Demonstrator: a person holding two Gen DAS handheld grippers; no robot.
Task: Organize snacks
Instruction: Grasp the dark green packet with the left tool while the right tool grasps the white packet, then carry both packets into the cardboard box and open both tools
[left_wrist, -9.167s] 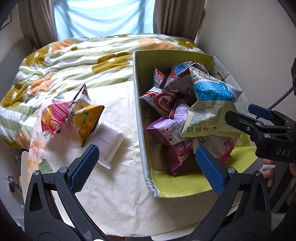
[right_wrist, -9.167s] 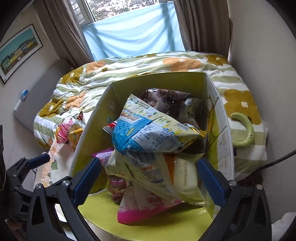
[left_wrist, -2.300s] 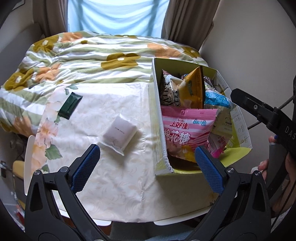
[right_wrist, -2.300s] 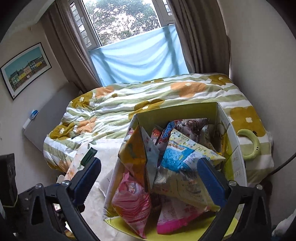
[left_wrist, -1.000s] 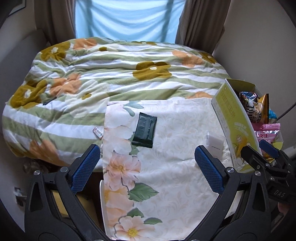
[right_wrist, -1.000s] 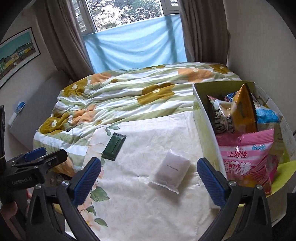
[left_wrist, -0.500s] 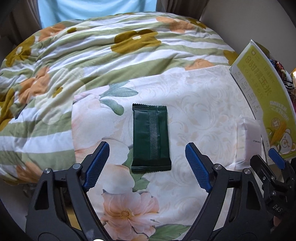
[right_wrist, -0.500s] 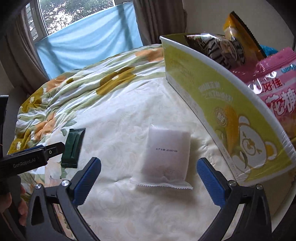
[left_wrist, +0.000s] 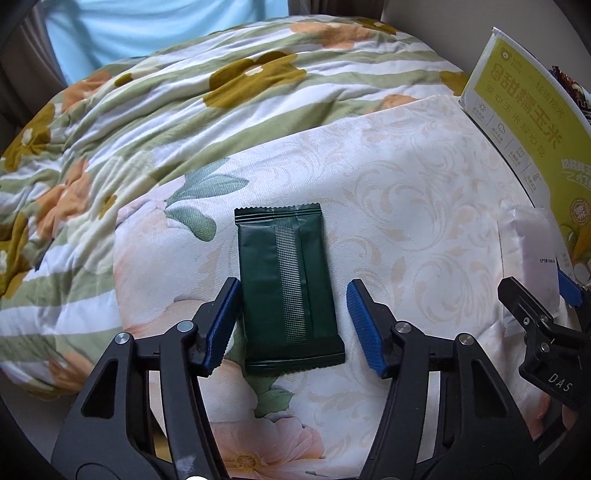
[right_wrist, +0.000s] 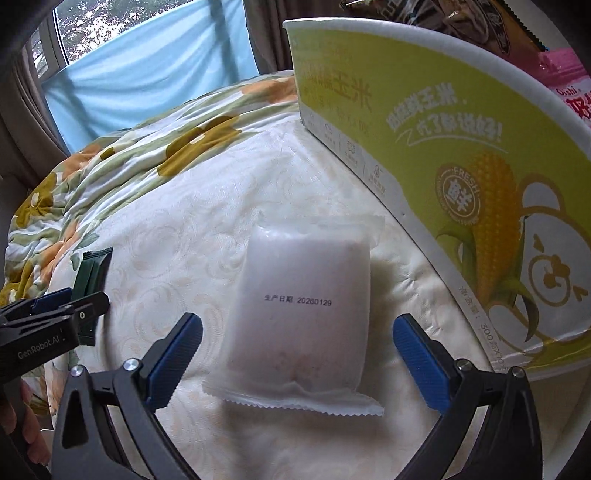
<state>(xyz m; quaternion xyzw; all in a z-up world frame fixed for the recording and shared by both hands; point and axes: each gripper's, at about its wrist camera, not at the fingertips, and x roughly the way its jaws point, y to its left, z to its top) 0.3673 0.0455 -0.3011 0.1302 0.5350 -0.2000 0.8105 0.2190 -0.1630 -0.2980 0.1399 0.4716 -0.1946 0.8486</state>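
The left claw (left_wrist: 291, 325) is closing around a flat dark green foil snack packet (left_wrist: 286, 286) lying between its pads; the right claw (right_wrist: 295, 350), spread wide, straddles a white plastic pouch (right_wrist: 301, 314).

Two packets lie flat on the tablecloth (left_wrist: 406, 192) — the wrapped bar (left_wrist: 286, 284) to the left, the pouch (right_wrist: 303, 314) to the right, well apart. The box (right_wrist: 443, 122) stands just beside the pouch, on its right — snack bags (right_wrist: 565, 88) inside. The quilt (left_wrist: 184, 103) lies behind the tablecloth.
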